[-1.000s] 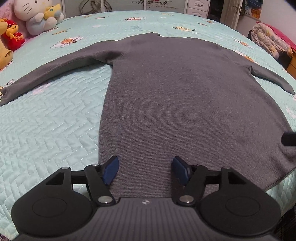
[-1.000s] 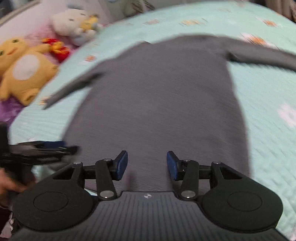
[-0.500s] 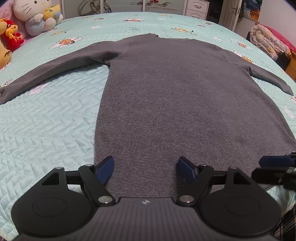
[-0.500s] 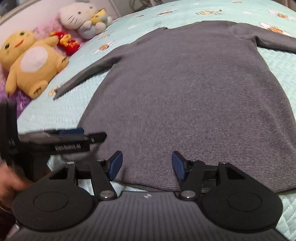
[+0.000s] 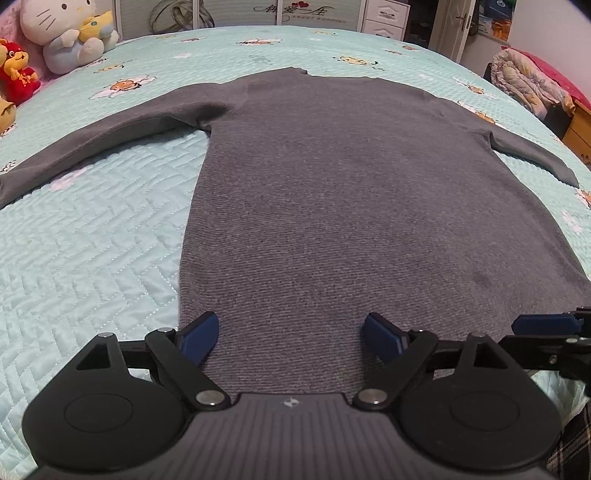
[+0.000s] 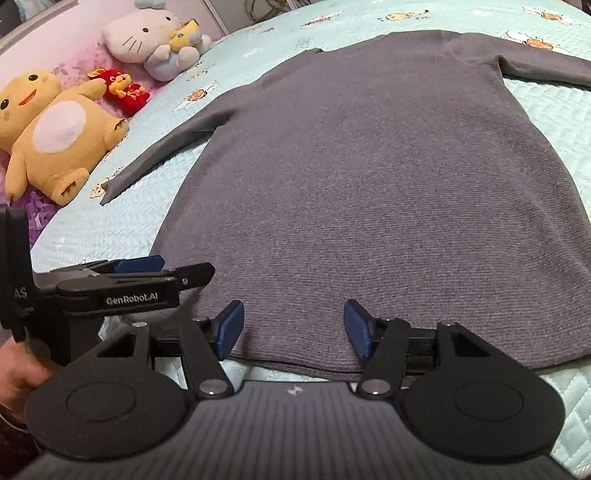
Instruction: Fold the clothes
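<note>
Both sets of jaws are standing wide apart, gripping nothing. The left gripper (image 5: pixel 290 334) is hovering over the hem of the grey sweater (image 5: pixel 362 206), its blue pads (image 5: pixel 201 336) spread over the sweater's lower left corner at about 6 o'clock in the left wrist view. The right gripper (image 6: pixel 293 328) is hanging over the same hem further along, its pads (image 6: pixel 356 328) splayed either side of bare knit, just inside the hem edge. In the right wrist view the left gripper is showing side-on at 9 o'clock, a hand (image 6: pixel 18 373) wrapping its handle.

The sweater is lying flat and face-down-or-up, I cannot tell which, on the quilted mint bedspread (image 5: pixel 88 251), hem toward the cameras and neckline at 12 o'clock. Both sleeves are stretching outward: one is running toward 9 o'clock, the other (image 5: pixel 532 155) toward 3 o'clock.

Beyond the sweater, at 10 to 11 o'clock, plush toys are sitting along the bed's edge: a white cat plush (image 6: pixel 155 37), a small red plush (image 6: pixel 123 90) and a yellow plush (image 6: pixel 51 133). At 2 o'clock in the left wrist view a bundled blanket (image 5: pixel 528 81) is resting off the bed, and white drawers (image 5: pixel 384 16) are standing at 1 o'clock.
</note>
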